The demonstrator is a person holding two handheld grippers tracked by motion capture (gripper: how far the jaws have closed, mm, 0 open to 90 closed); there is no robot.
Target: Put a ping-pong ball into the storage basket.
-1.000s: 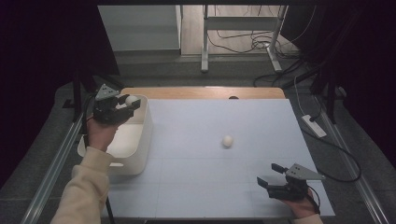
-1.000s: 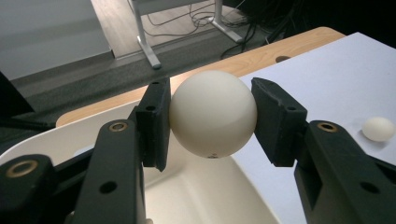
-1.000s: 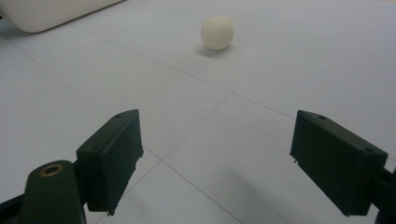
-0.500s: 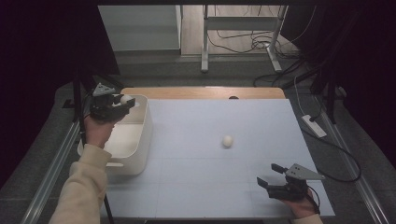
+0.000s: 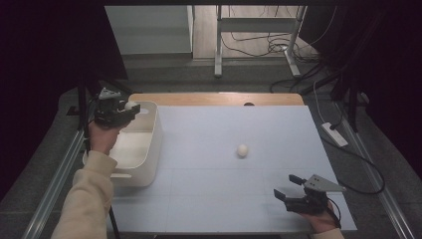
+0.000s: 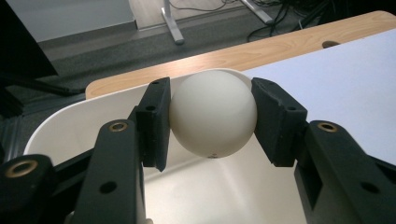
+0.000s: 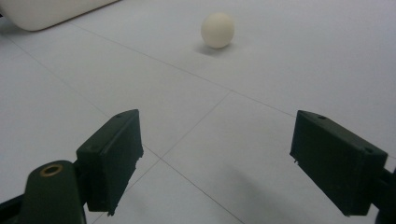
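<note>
Currently the white ball (image 6: 213, 113) sits clamped between the left gripper (image 5: 118, 110) pads over the white bin (image 5: 149, 149) at the table's left edge, while the right gripper (image 5: 293, 191), jaws wide and empty, rests near the front edge, well apart from a second ball (image 5: 242, 150) on the open pale-blue mat (image 5: 209, 199).

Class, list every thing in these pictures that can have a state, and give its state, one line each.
Left tool: shut on the held ball, above the bin.
Held ball: gripped, off the table.
Right tool: open, empty.
Loose ball: resting on the table.
Bin: upright, open-topped.
</note>
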